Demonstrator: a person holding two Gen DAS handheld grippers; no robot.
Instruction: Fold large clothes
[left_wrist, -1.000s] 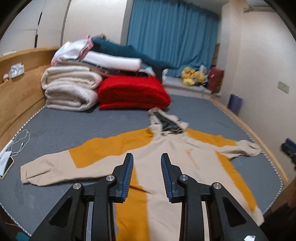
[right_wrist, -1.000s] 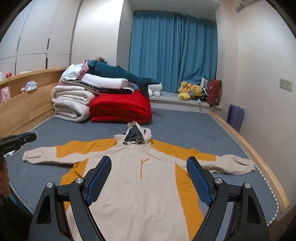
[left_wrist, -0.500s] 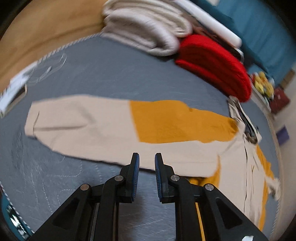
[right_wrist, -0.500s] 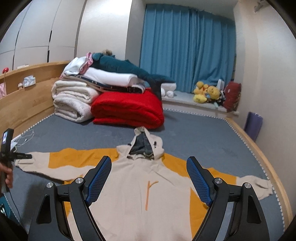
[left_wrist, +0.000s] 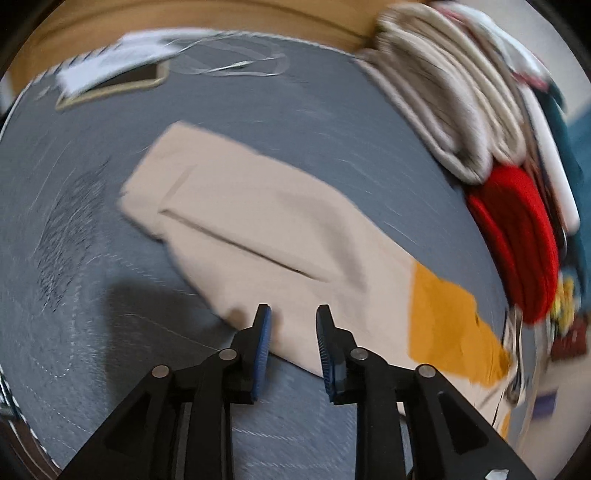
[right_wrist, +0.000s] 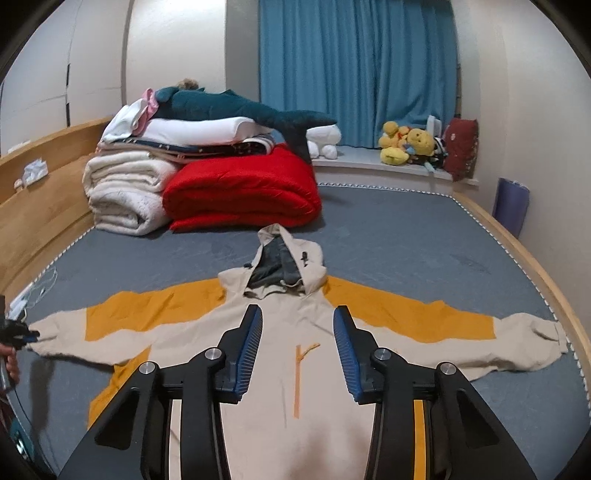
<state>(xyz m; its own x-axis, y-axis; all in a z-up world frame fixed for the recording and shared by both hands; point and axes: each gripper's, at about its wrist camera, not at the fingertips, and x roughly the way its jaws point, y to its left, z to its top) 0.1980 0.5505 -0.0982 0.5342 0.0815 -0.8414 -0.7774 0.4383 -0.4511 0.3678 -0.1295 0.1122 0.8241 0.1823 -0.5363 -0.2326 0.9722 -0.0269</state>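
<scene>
Since a second ago the left gripper (left_wrist: 291, 321) has swung out and down over the hoodie's (right_wrist: 280, 369) left sleeve (left_wrist: 258, 229), and its fingers have parted a little from half a second back; the right gripper (right_wrist: 297, 325) has narrowed its gap but its fingers remain apart, holding nothing.

From the right wrist view, the hoodie lies flat, front up, on the grey bed cover (right_wrist: 406, 240). Its body runs lengthwise toward the camera, with the hood (right_wrist: 284, 262) pointing away toward the red blanket (right_wrist: 240, 192) and the blue curtain (right_wrist: 358, 70). Both sleeves stretch straight out to the sides, so the garment forms a broad cross, widest from cuff to cuff. The right gripper hangs above the chest, its fingers on either side of the short orange zipper strip (right_wrist: 297, 376).

The left wrist view is motion-blurred. The sleeve runs diagonally there, with the cuff at upper left and the orange shoulder panel (left_wrist: 447, 328) at lower right. The left gripper's blue-padded fingers stand apart just over the sleeve's near edge; whether they touch the cloth cannot be told. A phone (left_wrist: 122, 83) and white cable (left_wrist: 240, 66) lie beyond the cuff near the wooden bed frame (left_wrist: 221, 14).
</scene>
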